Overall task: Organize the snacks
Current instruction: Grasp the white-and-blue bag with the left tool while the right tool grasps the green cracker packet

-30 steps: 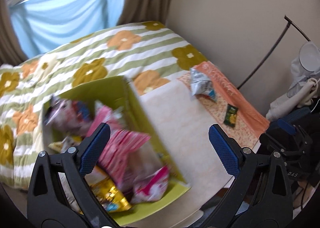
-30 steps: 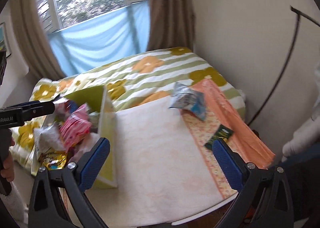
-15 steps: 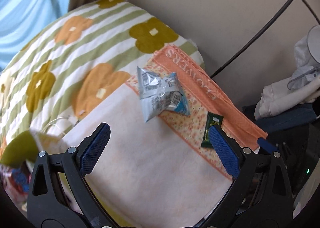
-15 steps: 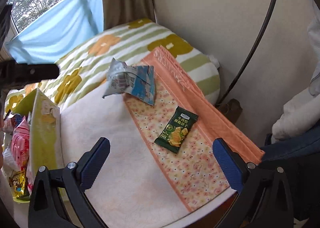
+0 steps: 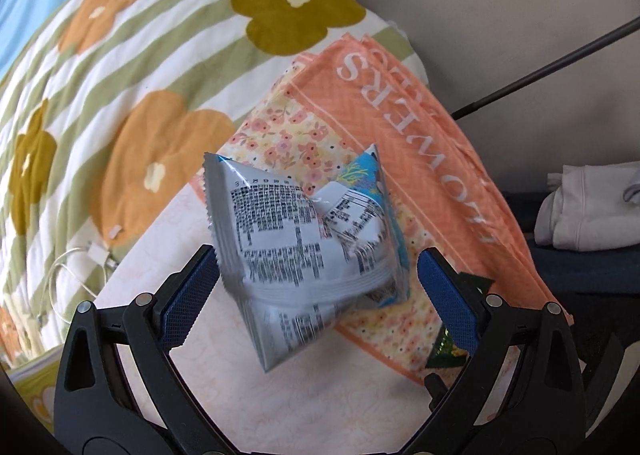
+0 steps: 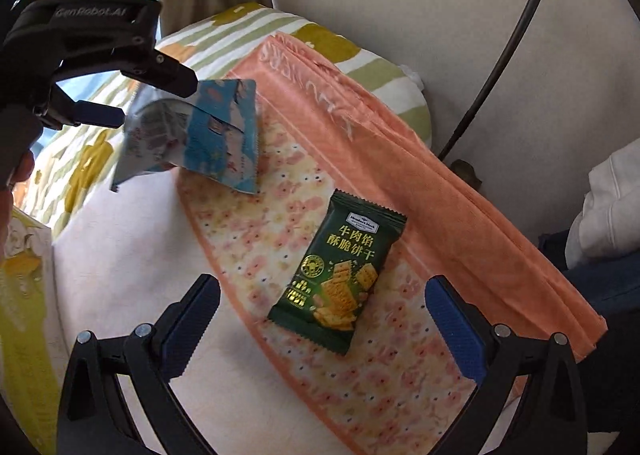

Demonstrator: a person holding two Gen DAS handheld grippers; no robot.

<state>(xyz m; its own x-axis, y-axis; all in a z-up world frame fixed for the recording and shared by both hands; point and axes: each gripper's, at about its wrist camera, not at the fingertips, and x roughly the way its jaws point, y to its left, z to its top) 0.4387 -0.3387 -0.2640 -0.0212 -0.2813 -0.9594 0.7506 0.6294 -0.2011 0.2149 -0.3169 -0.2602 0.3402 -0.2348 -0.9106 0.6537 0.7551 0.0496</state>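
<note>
Left claw (image 5: pixel 318 287) gapes wide around the puffy silver packet (image 5: pixel 308 239) on the towel (image 5: pixel 420 115), gripping nothing; light, crinkly, best pinched mid-body. Right claw (image 6: pixel 320 329) hangs open over the flat green biscuit packet (image 6: pixel 340 275), slippery, grip across its width

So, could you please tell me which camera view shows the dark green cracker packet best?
The right wrist view: the dark green cracker packet lies whole and unobstructed, label readable, on the floral cloth. The left wrist view shows only a corner behind a claw finger.
</note>
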